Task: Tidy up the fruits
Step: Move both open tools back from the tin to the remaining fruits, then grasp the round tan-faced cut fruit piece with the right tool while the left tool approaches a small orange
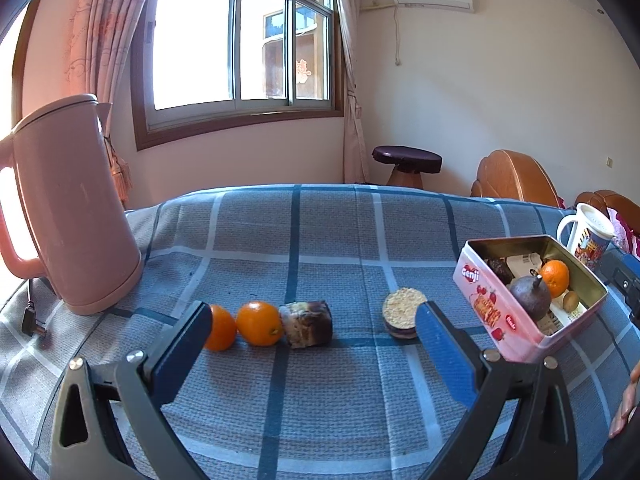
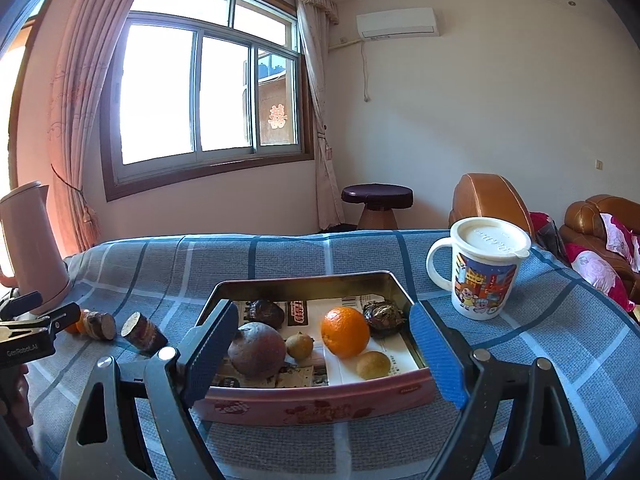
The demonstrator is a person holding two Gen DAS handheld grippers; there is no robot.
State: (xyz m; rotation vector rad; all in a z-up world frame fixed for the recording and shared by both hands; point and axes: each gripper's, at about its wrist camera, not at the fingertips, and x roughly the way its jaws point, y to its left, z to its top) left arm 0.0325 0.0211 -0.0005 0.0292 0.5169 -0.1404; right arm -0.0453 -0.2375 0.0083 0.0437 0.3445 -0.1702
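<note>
In the left wrist view, two oranges (image 1: 259, 323) lie in a row with a brown cake-like chunk (image 1: 306, 324) and a round crumb-topped piece (image 1: 402, 314) on the blue checked cloth. My left gripper (image 1: 316, 340) is open just short of them, with nothing between its pads. A pink tin (image 1: 480, 304) to the right holds an orange (image 1: 555, 278) and a dark purple fruit (image 1: 530, 298). In the right wrist view, my right gripper (image 2: 324, 354) is open over the near side of the tin (image 2: 320, 402), holding nothing. An orange (image 2: 345, 332) and the purple fruit (image 2: 258, 350) lie inside.
A pink kettle (image 1: 68, 208) with a loose cord stands at the left of the table. A lidded printed mug (image 2: 480, 268) stands right of the tin. Small greenish and yellow fruits (image 2: 300, 345) and dark lumps (image 2: 382, 316) share the tin. A stool and brown sofas stand beyond the table.
</note>
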